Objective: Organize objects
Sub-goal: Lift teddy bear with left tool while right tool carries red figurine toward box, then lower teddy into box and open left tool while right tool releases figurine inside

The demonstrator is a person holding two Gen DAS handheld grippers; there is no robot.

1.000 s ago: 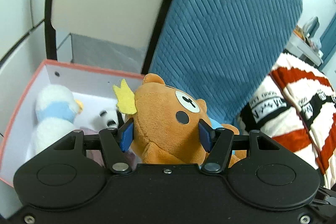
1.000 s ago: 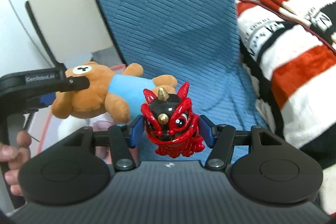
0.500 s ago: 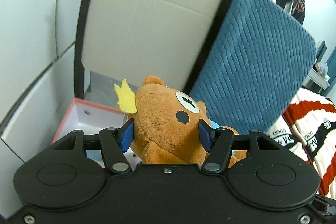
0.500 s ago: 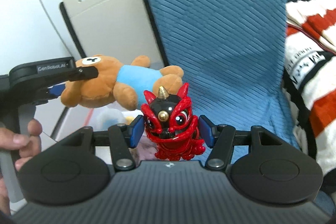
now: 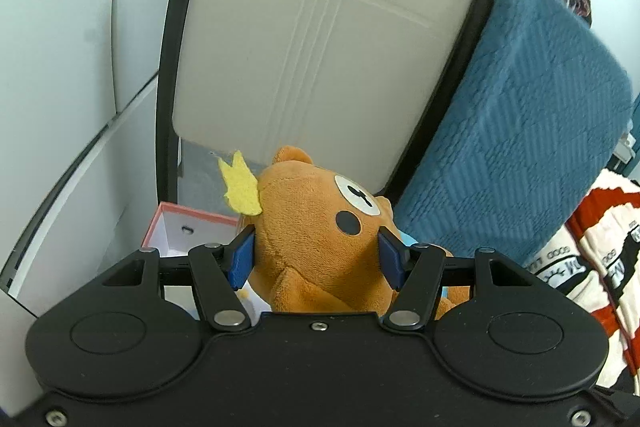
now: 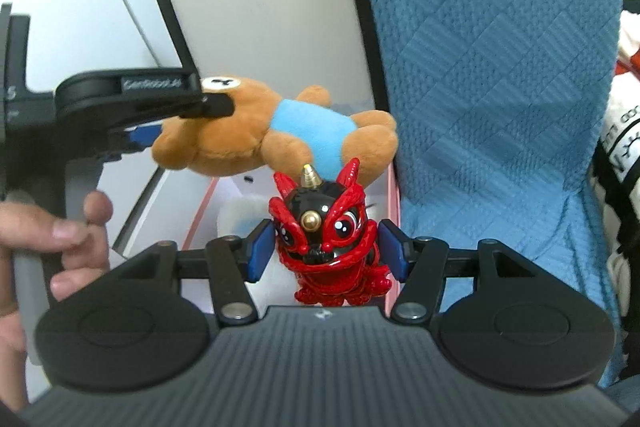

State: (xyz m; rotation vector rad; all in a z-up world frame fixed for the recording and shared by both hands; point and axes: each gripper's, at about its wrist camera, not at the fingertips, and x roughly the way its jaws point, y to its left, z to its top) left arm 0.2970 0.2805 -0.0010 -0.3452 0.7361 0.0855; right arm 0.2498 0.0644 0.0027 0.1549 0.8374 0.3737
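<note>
bear [image 5: 320, 239] first: in your left wrist view, your left gripper [image 5: 316, 257] squeezes the teddy's head, up in the air over the pink box [image 5: 188, 227]. in your right wrist view, your right gripper [image 6: 326, 251] pinches the red lion toy [image 6: 328, 239] above the same box. both toys are picked up. dropping them in looks like what's left.

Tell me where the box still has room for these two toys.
The box shows bare white floor along its left wall, under the bear. Its middle holds a white plush. The lion and the claws hide its near end, so I cannot tell there.
</note>
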